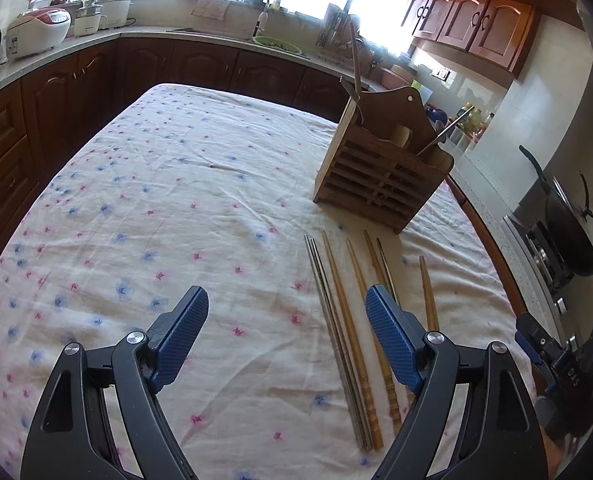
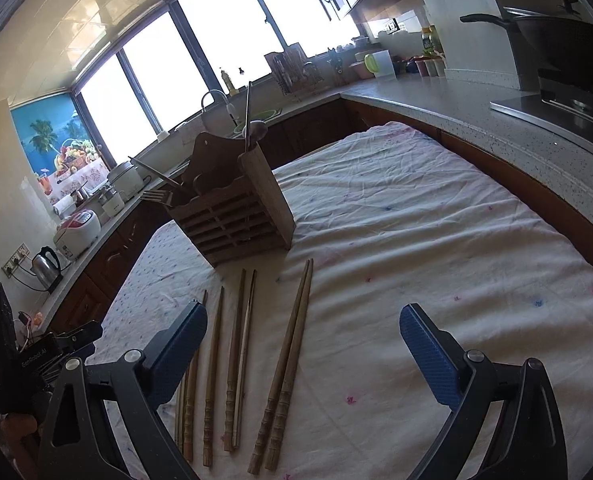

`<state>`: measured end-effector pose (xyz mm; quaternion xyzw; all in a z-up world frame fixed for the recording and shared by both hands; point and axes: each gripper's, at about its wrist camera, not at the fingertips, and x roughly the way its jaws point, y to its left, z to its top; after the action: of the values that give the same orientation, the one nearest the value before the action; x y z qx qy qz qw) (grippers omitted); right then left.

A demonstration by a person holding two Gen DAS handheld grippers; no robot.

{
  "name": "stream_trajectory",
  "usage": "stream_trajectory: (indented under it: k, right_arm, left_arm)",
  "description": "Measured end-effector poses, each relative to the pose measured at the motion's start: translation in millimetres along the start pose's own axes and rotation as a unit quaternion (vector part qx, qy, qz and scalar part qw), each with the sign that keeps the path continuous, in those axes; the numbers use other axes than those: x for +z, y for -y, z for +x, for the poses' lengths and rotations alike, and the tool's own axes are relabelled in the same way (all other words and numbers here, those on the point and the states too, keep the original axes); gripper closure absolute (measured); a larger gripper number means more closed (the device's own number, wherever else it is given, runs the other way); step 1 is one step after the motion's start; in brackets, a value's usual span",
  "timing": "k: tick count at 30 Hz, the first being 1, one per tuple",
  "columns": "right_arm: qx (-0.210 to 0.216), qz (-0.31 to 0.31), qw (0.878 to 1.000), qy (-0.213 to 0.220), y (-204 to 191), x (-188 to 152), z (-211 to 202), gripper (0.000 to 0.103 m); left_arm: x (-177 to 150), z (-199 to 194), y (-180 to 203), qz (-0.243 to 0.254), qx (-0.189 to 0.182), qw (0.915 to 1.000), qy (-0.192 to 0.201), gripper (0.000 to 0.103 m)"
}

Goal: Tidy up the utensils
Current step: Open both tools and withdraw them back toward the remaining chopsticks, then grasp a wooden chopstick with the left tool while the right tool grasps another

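Note:
Several chopsticks, wooden (image 1: 346,320) and metal (image 1: 326,312), lie side by side on the floral tablecloth (image 1: 156,200) in front of a wooden utensil holder (image 1: 380,168). The holder (image 2: 240,216) stands upright with a fork (image 2: 156,197), a spoon (image 2: 256,130) and other utensils in it. My left gripper (image 1: 286,310) is open and empty above the cloth, just left of the chopsticks. My right gripper (image 2: 302,326) is open and empty above the right-hand pair of wooden chopsticks (image 2: 286,364). Each gripper shows at the edge of the other's view.
The table is ringed by a kitchen counter (image 2: 436,108) with dark wood cabinets (image 1: 56,100). A rice cooker (image 1: 36,32) and kettle (image 2: 46,268) stand on the left, a sink (image 1: 264,36) at the back, a wok (image 1: 568,220) on the stove at right.

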<state>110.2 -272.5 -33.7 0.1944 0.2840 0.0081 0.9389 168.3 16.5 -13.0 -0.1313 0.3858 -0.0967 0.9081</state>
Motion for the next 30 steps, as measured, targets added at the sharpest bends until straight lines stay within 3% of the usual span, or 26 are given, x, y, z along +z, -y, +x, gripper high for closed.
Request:
stream_trajectory:
  k: [12, 15, 21, 25, 30]
  right_arm:
    - [0.000, -0.007, 1.000, -0.024, -1.2, -11.0, 10.8, 0.005]
    - [0.000, -0.015, 1.000, -0.026, -4.4, -9.4, 14.3, 0.007]
    - [0.000, -0.027, 0.998, -0.048, -8.7, -2.6, 29.1, 0.032]
    - [-0.003, -0.033, 0.997, -0.072, -9.0, 3.3, 45.0, 0.052]
    - [-0.003, -0.039, 0.994, -0.099, -8.8, 4.8, 64.8, 0.066]
  left_arm:
    - [-5.1, 13.3, 10.8, 0.017, -0.001, 0.9997, -0.018, 0.021]
    - [-1.0, 19.0, 17.8, 0.023, -0.014, 0.9993, -0.025, 0.034]
    - [6.5, 37.1, 35.4, 0.043, -0.046, 0.9965, -0.055, 0.067]
    - [11.7, 52.6, 43.7, 0.050, -0.060, 0.9943, -0.073, 0.073]
    - [18.7, 73.9, 47.1, 0.044, -0.064, 0.9926, -0.093, 0.081]
